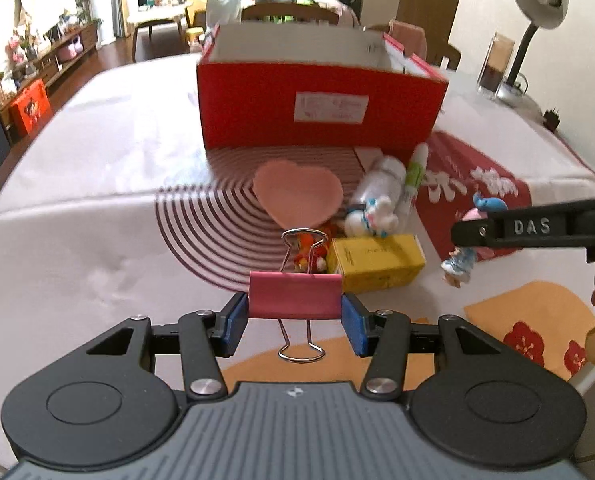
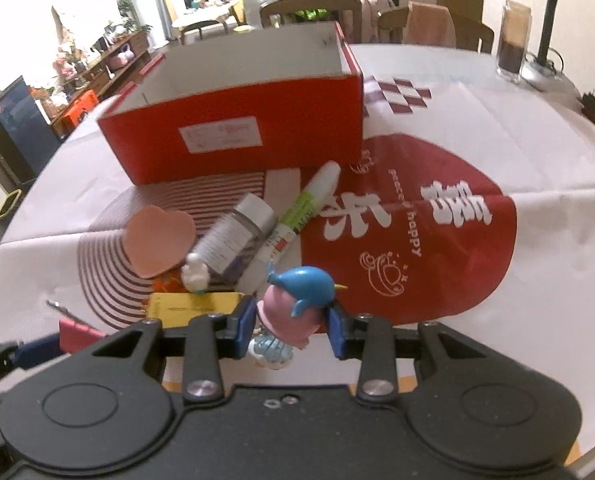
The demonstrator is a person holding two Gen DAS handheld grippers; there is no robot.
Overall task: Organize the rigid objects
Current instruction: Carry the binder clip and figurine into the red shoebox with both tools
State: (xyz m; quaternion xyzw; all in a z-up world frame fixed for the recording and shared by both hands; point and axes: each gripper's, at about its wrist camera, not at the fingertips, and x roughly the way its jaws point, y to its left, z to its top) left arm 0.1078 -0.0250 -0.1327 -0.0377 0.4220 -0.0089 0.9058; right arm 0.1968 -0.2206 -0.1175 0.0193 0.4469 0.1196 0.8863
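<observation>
The right gripper point(image 2: 291, 320) clamps a pink-and-blue figurine point(image 2: 293, 304) between its blue pads point(image 2: 244, 322) above a red-and-white tablecloth point(image 2: 437, 248). Beyond it lie a yellow box point(image 2: 189, 306), a bottle point(image 2: 235, 238), a glue tube point(image 2: 297, 220) and a pink heart point(image 2: 157, 240), before an open red box point(image 2: 233, 136).

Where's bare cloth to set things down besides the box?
Free: white cloth left of the red box and striped circle; red print right of the glue pen. Crowded: heart pad, bottle, yellow box cluster.
</observation>
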